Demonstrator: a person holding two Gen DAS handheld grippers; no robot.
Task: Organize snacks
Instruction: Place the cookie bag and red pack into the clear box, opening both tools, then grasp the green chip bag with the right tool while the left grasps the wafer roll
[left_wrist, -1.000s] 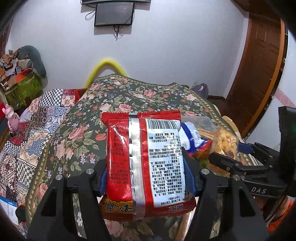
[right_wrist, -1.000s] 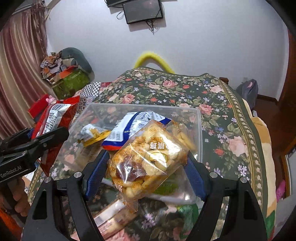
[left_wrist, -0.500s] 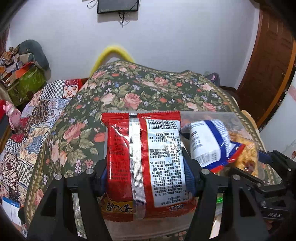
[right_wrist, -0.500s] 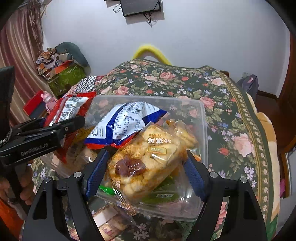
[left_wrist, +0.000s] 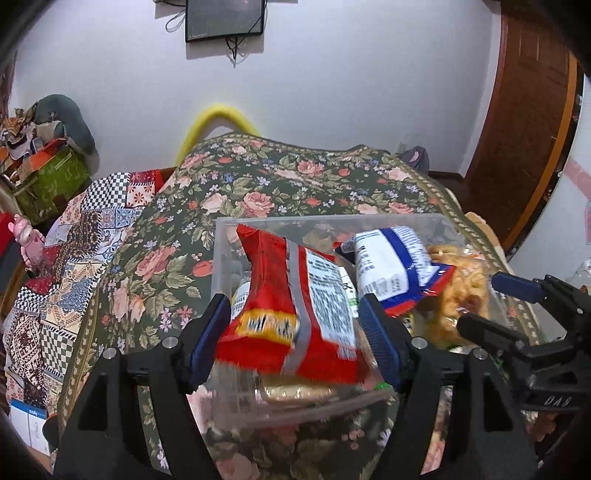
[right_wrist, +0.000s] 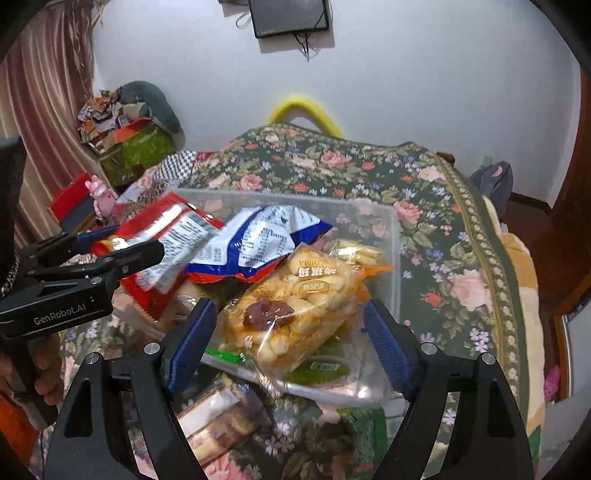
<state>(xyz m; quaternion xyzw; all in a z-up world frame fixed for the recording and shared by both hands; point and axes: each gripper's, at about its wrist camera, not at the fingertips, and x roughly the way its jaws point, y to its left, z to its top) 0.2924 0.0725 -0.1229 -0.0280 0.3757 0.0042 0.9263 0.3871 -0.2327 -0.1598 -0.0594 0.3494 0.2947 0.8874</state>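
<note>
A clear plastic bin (left_wrist: 221, 266) (right_wrist: 395, 258) stands on the floral bedspread and holds several snack packs. My left gripper (left_wrist: 295, 328) is open, and a red snack bag (left_wrist: 295, 310) (right_wrist: 166, 236) lies tilted and motion-blurred between its blue pads, over the bin. My right gripper (right_wrist: 284, 343) is open with a clear bag of peanut snacks (right_wrist: 295, 310) (left_wrist: 461, 295) lying between its pads on the bin's contents. A blue and white bag (left_wrist: 391, 266) (right_wrist: 258, 243) lies in the bin between the two.
Wrapped biscuit packs (right_wrist: 218, 424) and a green pack (right_wrist: 362, 417) lie on the bedspread (left_wrist: 258, 192) in front of the bin. A patchwork quilt (left_wrist: 74, 240) and a green box (left_wrist: 48, 184) are at the left. A wooden door (left_wrist: 524, 122) is at the right.
Both grippers have opened. The red bag has dropped and tilted into the bin. The peanut snack bag has settled onto the bin's contents.
</note>
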